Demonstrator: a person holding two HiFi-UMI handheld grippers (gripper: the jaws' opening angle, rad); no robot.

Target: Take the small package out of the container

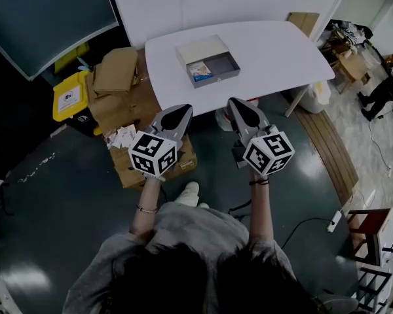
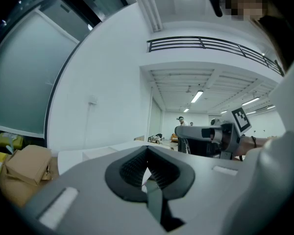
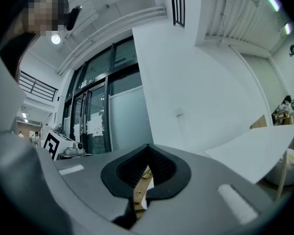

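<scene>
A grey open container (image 1: 208, 59) sits on the white table (image 1: 268, 51), near its front edge. Inside it lies the small package (image 1: 200, 72), white with blue print. Both grippers hang side by side in front of the table, short of its edge and well apart from the container. My left gripper (image 1: 185, 109) is shut with nothing between its jaws, as its own view also shows (image 2: 147, 153). My right gripper (image 1: 233, 102) is shut and empty too (image 3: 148, 150). The left gripper view catches the right gripper's marker cube (image 2: 240, 120); the package is hidden in both gripper views.
Cardboard boxes (image 1: 118, 87) are stacked at the table's left, beside a yellow bin (image 1: 69, 97). A white bag (image 1: 312, 98) stands under the table's right end. A person (image 1: 383, 91) stands at the far right. A power strip and cable (image 1: 333, 221) lie on the floor.
</scene>
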